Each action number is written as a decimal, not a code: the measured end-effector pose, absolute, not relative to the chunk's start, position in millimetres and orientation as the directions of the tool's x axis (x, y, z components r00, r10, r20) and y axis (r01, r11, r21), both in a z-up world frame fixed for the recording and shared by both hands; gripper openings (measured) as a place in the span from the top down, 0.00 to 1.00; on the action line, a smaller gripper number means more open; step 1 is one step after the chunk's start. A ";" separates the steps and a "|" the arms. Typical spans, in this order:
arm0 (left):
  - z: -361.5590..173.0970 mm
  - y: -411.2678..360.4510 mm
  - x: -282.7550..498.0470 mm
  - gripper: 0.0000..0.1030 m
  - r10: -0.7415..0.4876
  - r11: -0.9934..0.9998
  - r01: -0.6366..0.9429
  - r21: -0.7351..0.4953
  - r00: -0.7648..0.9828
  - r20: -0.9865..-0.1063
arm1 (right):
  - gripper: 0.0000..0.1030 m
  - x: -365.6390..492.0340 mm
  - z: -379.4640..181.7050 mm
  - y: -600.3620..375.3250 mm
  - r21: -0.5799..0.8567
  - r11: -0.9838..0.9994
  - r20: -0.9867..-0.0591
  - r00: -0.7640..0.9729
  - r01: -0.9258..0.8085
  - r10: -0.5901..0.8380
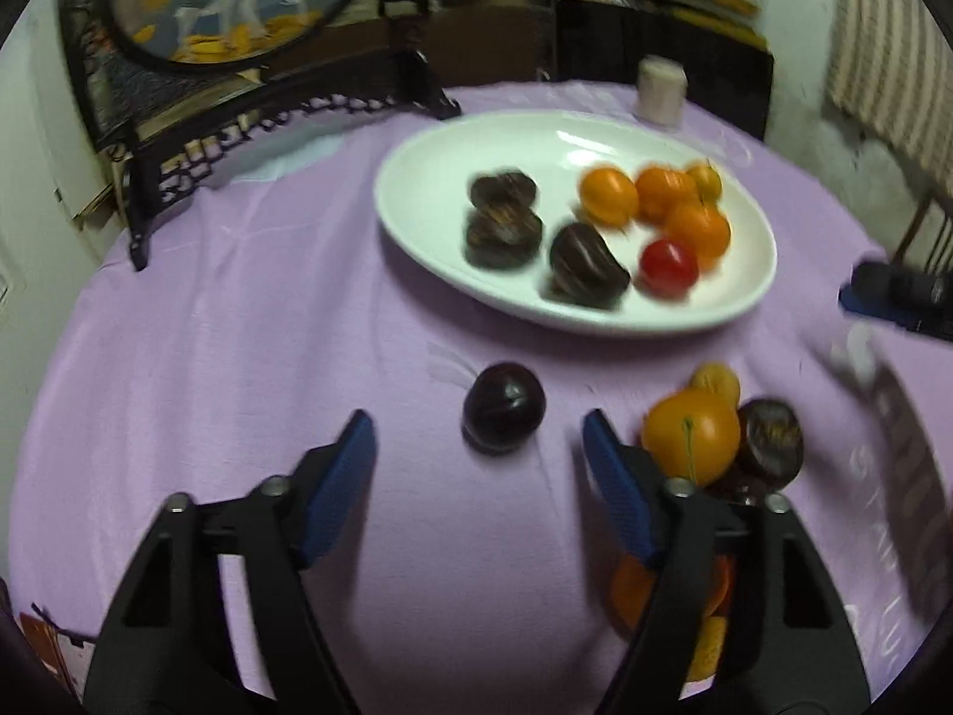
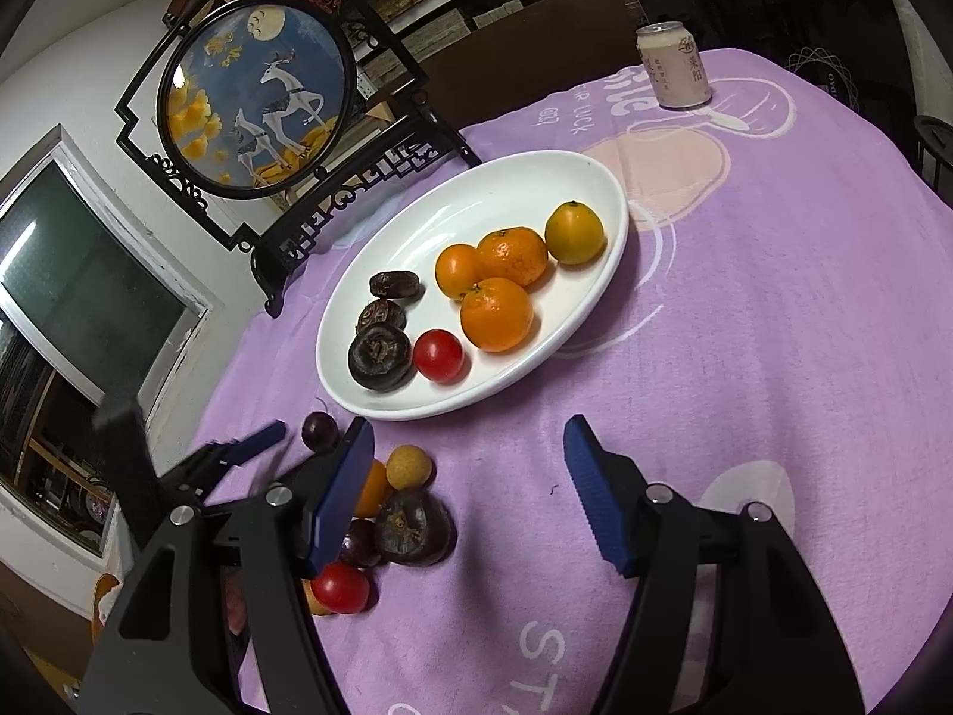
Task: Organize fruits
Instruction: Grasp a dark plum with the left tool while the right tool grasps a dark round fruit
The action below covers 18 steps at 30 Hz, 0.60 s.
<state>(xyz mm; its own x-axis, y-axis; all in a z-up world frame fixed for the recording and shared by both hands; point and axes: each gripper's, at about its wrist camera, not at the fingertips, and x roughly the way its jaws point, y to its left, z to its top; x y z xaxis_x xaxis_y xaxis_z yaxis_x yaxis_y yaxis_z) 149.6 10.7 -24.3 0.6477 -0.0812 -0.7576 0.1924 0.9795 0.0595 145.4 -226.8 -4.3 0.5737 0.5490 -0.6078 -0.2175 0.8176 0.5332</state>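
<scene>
My left gripper (image 1: 479, 435) points down at the purple tablecloth (image 1: 238, 328) with its blue pads parted fairly wide and nothing pressed between them. A single dark plum (image 1: 504, 407) lies on the cloth just ahead of the gap, nearer the right pad but touching neither. At about two o'clock from that plum sits the loose pile — an orange (image 1: 691, 438) in front, a small yellow fruit (image 1: 716, 382) behind it and a brown water chestnut (image 1: 771, 443) at its right, all partly hidden by my right-hand finger.

At twelve o'clock, further back, is the white oval plate (image 1: 435, 179). On it the dark chestnuts (image 1: 503, 211) keep to the nine o'clock side, the oranges (image 1: 655, 196) cluster toward three o'clock, and a red cherry tomato (image 1: 668, 268) lies at the near rim, about five o'clock.

My right gripper (image 2: 469, 447) also stands open over bare cloth, holding nothing. From its camera the loose pile lies at nine o'clock, partly behind the left pad: a chestnut (image 2: 414, 527), a yellow fruit (image 2: 408, 466) and a red tomato (image 2: 339, 588) nearest me. The left gripper's blue tip (image 2: 259, 440) shows at the far left — blurred — beside the plum (image 2: 320, 431). A drink can (image 2: 673, 64) stands upright at the far edge of the table, and a round framed deer picture (image 2: 256, 95) stands beyond the plate at eleven o'clock.
</scene>
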 end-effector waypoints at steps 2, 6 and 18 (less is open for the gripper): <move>-26.9 12.4 151.7 0.51 -0.105 0.979 0.199 0.030 0.630 -0.769 | 0.36 145.4 -4.3 -226.7 0.533 0.817 -0.607 0.573 -0.219 0.550; -24.6 20.7 155.5 0.53 -0.120 0.984 0.178 -0.006 0.643 -0.756 | 0.36 145.2 -5.1 -224.2 0.527 0.820 -0.613 0.568 -0.224 0.549; -23.7 5.5 159.1 0.71 -0.188 0.967 0.252 -0.029 0.635 -0.749 | 0.36 138.8 -9.1 -200.6 0.470 0.826 -0.651 0.510 -0.310 0.562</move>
